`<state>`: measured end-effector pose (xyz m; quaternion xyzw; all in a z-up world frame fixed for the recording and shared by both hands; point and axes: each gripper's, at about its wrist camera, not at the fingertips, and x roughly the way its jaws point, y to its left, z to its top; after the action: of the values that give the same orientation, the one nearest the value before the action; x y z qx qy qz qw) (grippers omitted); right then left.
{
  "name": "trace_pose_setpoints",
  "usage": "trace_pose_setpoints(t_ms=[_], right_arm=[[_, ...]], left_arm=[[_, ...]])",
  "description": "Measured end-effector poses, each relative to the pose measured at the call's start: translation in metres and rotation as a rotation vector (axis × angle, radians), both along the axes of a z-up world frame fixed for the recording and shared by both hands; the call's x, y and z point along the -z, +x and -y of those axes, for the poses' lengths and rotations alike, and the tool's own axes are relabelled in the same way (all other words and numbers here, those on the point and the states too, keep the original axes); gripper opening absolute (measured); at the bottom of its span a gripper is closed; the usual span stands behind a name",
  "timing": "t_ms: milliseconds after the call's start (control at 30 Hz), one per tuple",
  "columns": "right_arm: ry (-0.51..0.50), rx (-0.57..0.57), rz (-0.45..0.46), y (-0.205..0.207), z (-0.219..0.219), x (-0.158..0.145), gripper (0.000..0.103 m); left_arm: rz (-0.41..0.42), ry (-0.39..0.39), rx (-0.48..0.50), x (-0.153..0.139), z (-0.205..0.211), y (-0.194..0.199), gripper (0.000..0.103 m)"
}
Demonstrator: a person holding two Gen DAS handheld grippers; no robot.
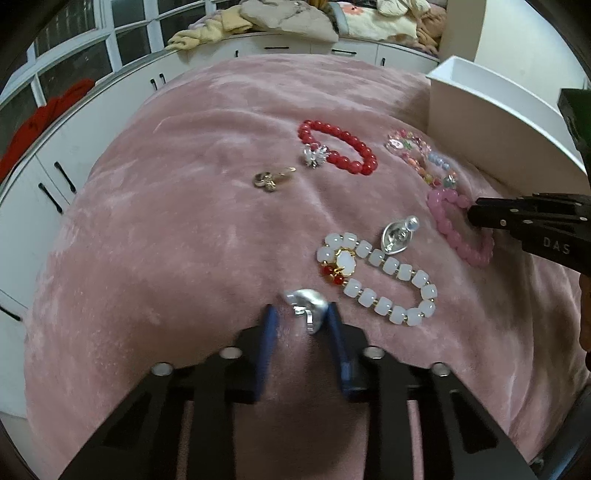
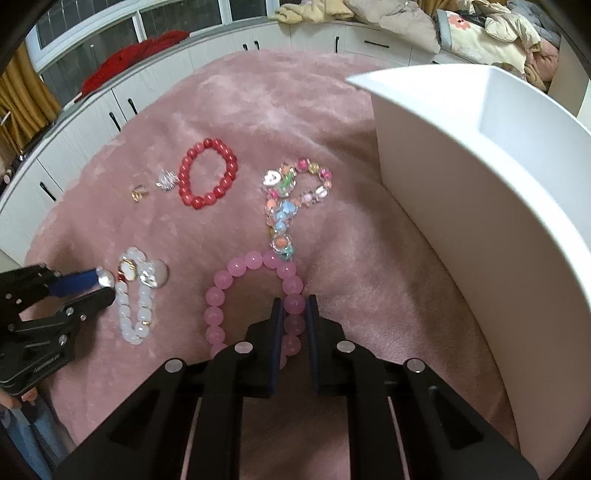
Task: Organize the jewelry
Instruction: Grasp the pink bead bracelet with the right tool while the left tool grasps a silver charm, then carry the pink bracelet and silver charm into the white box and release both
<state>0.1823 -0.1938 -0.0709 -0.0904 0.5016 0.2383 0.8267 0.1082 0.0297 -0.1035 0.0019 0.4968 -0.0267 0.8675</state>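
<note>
Jewelry lies on a pink plush blanket (image 1: pixel 184 229). My left gripper (image 1: pixel 301 314) is shut on a silver earring (image 1: pixel 308 306); it also shows in the right wrist view (image 2: pixel 105 278). My right gripper (image 2: pixel 294 301) is shut on a pink bead bracelet (image 2: pixel 236 267), also in the left wrist view (image 1: pixel 448 225). A white bead bracelet (image 1: pixel 384 280) with a red and gold charm lies beside the left gripper. A red bead bracelet (image 1: pixel 340 151), a multicolour bead bracelet (image 2: pixel 291 199), a silver oval earring (image 1: pixel 397 234), a crystal piece (image 1: pixel 316 155) and a gold earring (image 1: pixel 271 179) lie further off.
A white open box (image 2: pixel 480 177) stands on the blanket at the right, close to the right gripper. White cabinets (image 1: pixel 40 162) with black handles run behind the blanket. Piled bedding (image 1: pixel 295 18) lies on the cabinet top at the back.
</note>
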Motion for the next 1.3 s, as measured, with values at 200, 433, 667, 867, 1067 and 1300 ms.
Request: trace_pose_setpoints(t_ms=[200,433,667,867,1067,1300], right_arm=[[0.062,-0.023,0.031,-0.010,0.003,-0.022,0.012],[0.115,-0.038,0.076,-0.019,0.004,-0.046,0.012],[0.181,-0.037,0.139,-0.025,0.017,-0.081,0.013],[0.256,-0.013,0.193,-0.028,0.040,-0.113,0.013],[0.316,0.027,0.260,-0.026,0.069,-0.145,0.012],[0.320,0.145,0.336,-0.019,0.120,-0.174,0.013]], left_arm=[[0.018,0.026,0.009,-0.004,0.004,-0.004,0.022],[0.068,0.065,0.028,-0.018,0.012,-0.015,0.022],[0.123,0.093,0.083,-0.046,0.032,-0.019,0.022],[0.184,0.067,0.131,-0.083,0.056,-0.011,0.022],[0.238,0.038,0.199,-0.120,0.086,0.006,0.022],[0.281,0.014,0.281,-0.160,0.125,0.039,0.022]])
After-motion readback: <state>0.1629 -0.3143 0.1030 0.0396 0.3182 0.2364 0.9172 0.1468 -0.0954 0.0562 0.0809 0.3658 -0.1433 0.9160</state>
